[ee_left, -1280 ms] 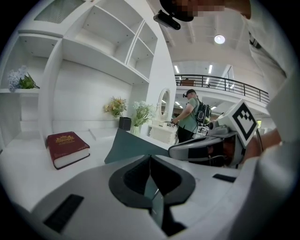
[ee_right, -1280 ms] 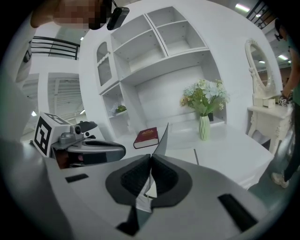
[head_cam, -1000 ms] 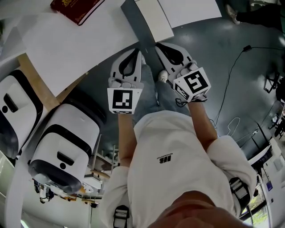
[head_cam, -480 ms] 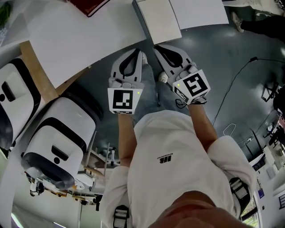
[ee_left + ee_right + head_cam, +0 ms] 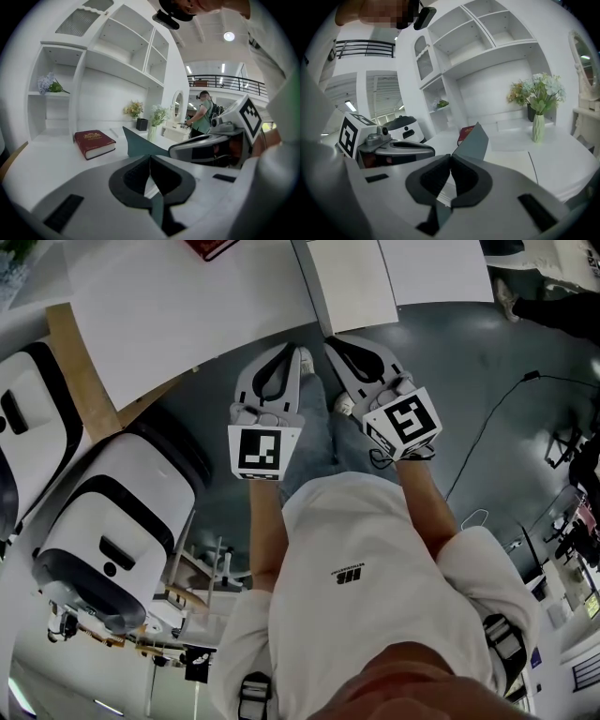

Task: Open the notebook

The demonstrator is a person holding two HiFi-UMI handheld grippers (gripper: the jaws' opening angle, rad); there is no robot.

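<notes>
Left tongs [image 5: 284, 352] and right tongs [image 5: 335, 341] are held side by side before the person's torso, over the floor and short of the tabletop [image 5: 187, 315] edge; each pair is fully closed, tips touching, nothing held; placement unchanged from a second ago. The notebook [image 5: 354, 282] lies just beyond, at the tabletop edge, its grey cover [image 5: 140, 144] tilted up; no contact with either tongs. The red book [image 5: 210, 247] lies further back; it has slid almost out of the head view's top since the earlier frame.
</notes>
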